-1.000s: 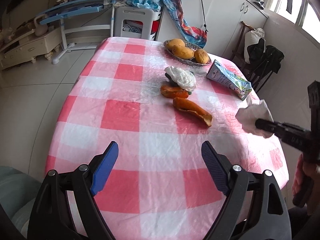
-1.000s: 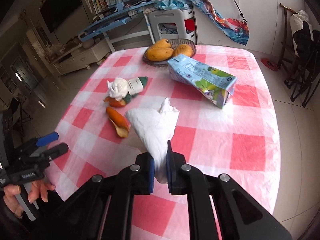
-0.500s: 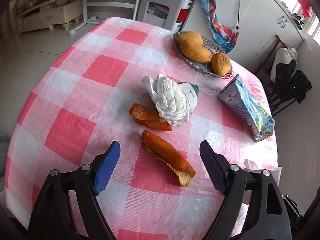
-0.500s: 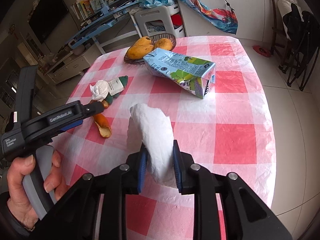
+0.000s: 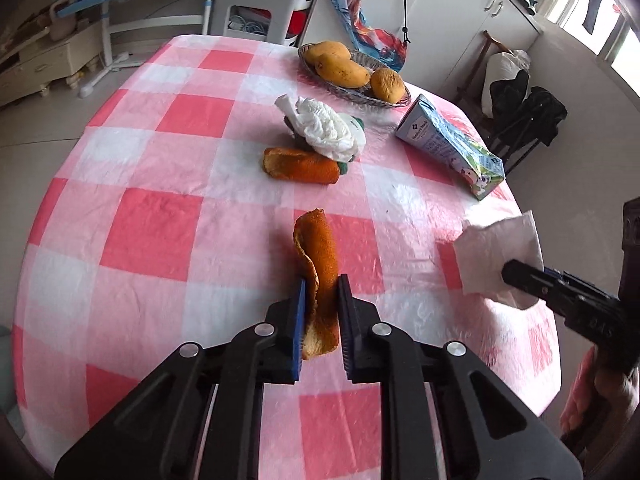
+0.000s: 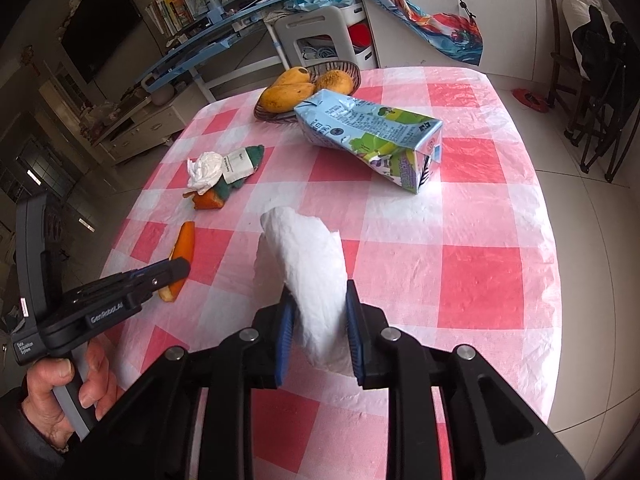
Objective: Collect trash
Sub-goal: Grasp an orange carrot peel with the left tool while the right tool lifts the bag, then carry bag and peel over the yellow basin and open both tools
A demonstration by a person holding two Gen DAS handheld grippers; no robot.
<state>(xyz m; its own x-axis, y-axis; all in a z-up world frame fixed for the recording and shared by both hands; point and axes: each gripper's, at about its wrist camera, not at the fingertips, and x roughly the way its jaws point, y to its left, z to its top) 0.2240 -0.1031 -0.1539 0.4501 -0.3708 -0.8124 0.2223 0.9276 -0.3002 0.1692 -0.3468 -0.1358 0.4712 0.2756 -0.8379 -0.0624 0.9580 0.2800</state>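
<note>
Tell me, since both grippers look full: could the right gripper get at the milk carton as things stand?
Probably not yet. The path to the milk carton looks clear, but the right gripper is shut on a tissue.

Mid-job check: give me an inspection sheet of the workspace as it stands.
Surface: table under pink-and-white checked plastic cloth.
Job's things: orange peel strip between left jaws; white tissue in right jaws; second peel, crumpled tissue, wrapper and drink carton lie on the cloth.
Clutter: mango basket.
Grippers: left gripper closing on the peel; right gripper clamps the tissue.
Cables: nothing seen on the table.
Surroundings: white stool, folding chair, cabinets.
</note>
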